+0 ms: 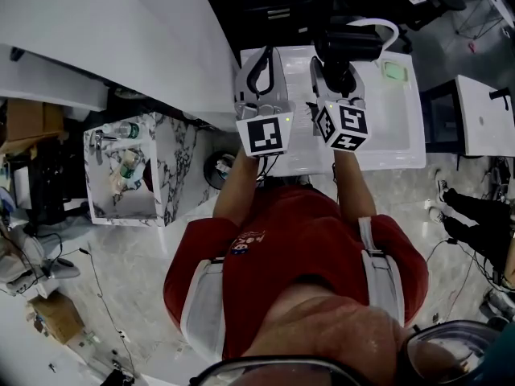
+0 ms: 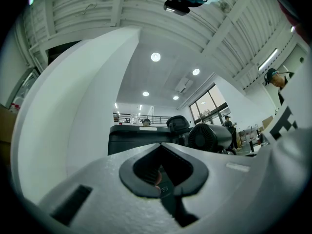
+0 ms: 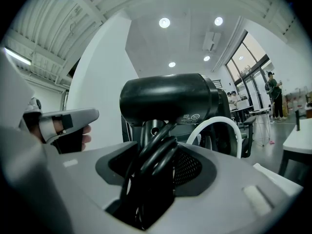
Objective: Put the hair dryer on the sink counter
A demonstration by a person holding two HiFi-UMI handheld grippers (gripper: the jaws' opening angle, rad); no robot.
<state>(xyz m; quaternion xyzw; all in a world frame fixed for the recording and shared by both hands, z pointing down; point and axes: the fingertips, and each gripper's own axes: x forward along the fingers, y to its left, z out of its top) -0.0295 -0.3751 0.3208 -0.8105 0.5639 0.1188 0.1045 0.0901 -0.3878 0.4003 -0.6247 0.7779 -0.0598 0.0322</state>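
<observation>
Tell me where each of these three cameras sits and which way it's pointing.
Head view: on the person's head, looking steeply down at the sink counter; shows red shirt, both forearms, left tool, right tool.
Left gripper view: rides the left tool, facing along its jaws, upward toward wall and ceiling lights; its own jaws fill the bottom.
Right gripper view: rides the right tool, facing along its jaws at the hair dryer gripped there; left-hand fingers show.
Shared: all three show the hair dryer.
</observation>
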